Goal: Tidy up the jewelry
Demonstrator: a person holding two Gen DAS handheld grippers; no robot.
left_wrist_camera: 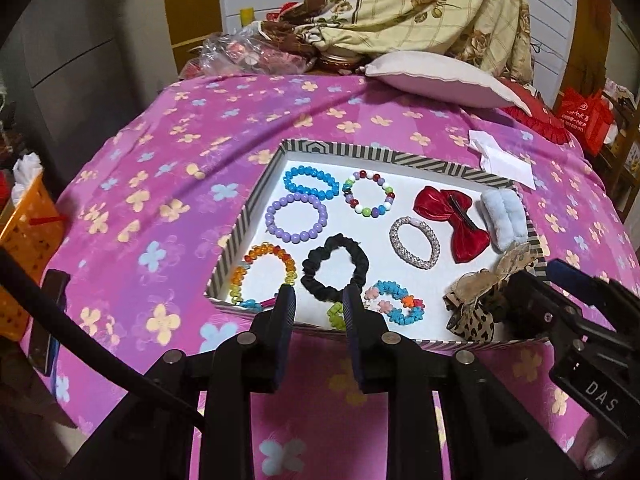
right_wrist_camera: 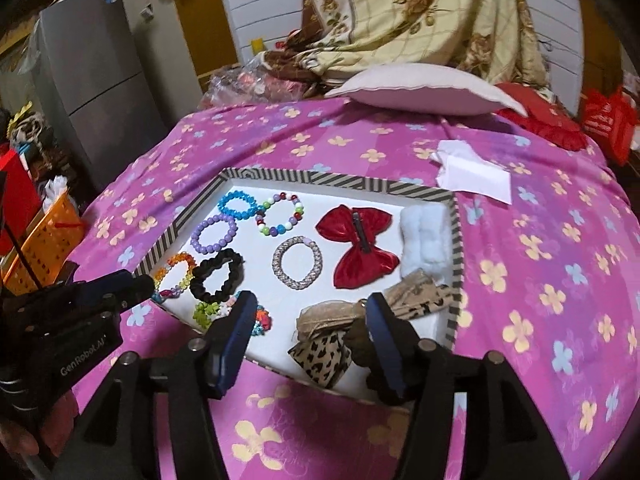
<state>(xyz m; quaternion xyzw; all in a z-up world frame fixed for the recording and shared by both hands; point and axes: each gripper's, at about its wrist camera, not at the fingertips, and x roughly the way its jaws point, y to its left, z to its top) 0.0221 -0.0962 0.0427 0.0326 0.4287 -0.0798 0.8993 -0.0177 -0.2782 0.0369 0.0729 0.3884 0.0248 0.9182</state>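
A: Your left hand-held gripper (left_wrist_camera: 318,300) hangs over the near edge of the striped tray (left_wrist_camera: 360,153), its fingers spread and pinching nothing. Just beyond its tips lies the black scrunchie (left_wrist_camera: 335,266), inside the tray.

B: And the right one?

A: Your right hand-held gripper (right_wrist_camera: 312,312) is spread wide too. Between its fingers you see the leopard-print bow (right_wrist_camera: 324,354), in the near right corner of the tray. The right finger (right_wrist_camera: 380,332) is very close to the bow; I cannot tell if it touches.

B: Where is the rest of the jewelry?

A: All in the tray, which lies on the bed with the pink flowered sheet (left_wrist_camera: 168,168). At the far left is the blue bracelet (left_wrist_camera: 310,182), beside it the multicolour bead bracelet (left_wrist_camera: 369,194), and in front the purple bracelet (left_wrist_camera: 296,218). The rainbow bracelet (left_wrist_camera: 266,274) lies near left. The silver bracelet (left_wrist_camera: 414,242) is in the middle, the red bow (left_wrist_camera: 454,220) to its right, touching the white fluffy clip (left_wrist_camera: 504,216) by the right wall
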